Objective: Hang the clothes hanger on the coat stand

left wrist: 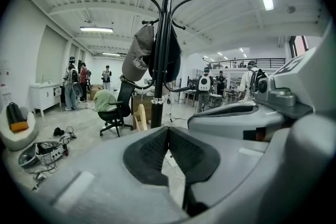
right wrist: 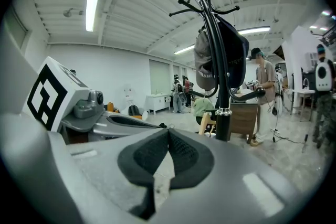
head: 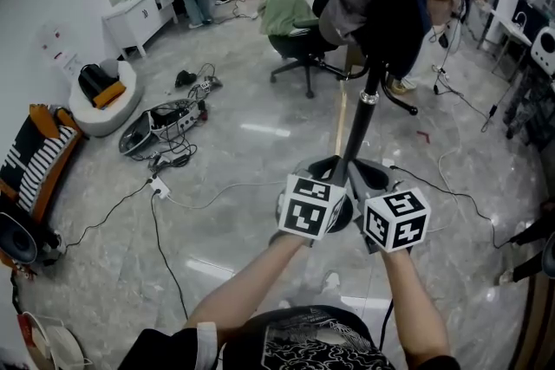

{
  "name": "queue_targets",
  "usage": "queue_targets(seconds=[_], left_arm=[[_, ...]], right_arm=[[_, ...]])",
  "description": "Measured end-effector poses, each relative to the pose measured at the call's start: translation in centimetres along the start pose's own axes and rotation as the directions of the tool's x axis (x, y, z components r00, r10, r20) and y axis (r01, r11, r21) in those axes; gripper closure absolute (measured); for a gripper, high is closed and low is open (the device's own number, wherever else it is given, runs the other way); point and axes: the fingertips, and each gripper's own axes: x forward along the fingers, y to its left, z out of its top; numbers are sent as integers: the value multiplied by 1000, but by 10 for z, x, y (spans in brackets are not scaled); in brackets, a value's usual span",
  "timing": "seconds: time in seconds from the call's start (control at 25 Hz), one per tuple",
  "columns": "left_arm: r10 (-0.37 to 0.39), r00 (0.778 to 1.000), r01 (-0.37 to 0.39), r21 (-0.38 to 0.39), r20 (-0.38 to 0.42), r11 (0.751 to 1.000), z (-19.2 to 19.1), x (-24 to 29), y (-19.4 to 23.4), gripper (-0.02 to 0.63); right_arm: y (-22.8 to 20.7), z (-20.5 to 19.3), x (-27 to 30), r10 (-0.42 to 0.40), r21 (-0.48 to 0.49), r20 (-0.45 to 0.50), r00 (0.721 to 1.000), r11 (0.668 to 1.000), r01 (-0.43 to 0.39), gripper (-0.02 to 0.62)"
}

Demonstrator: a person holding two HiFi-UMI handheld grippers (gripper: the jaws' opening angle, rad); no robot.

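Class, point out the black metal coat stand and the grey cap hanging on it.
Black metal coat stand [left wrist: 157,113]: left gripper view, on its lower pole.
Grey cap [left wrist: 137,57]: left gripper view, on its crown.

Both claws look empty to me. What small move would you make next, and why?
Probably open the right gripper and reach toward the wooden hanger, which sits low beside the coat stand pole. Both it and the left gripper are shut on nothing, so the hanger has to be picked up first.
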Motion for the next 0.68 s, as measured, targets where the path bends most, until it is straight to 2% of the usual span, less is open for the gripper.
queue_targets(seconds=[0.68], left_arm=[[1,1000,-1,3,-6,1000,0,-12,7,600]], right_arm=[[11,1,-1,-15,-1,-8,1000,1000,15,595]])
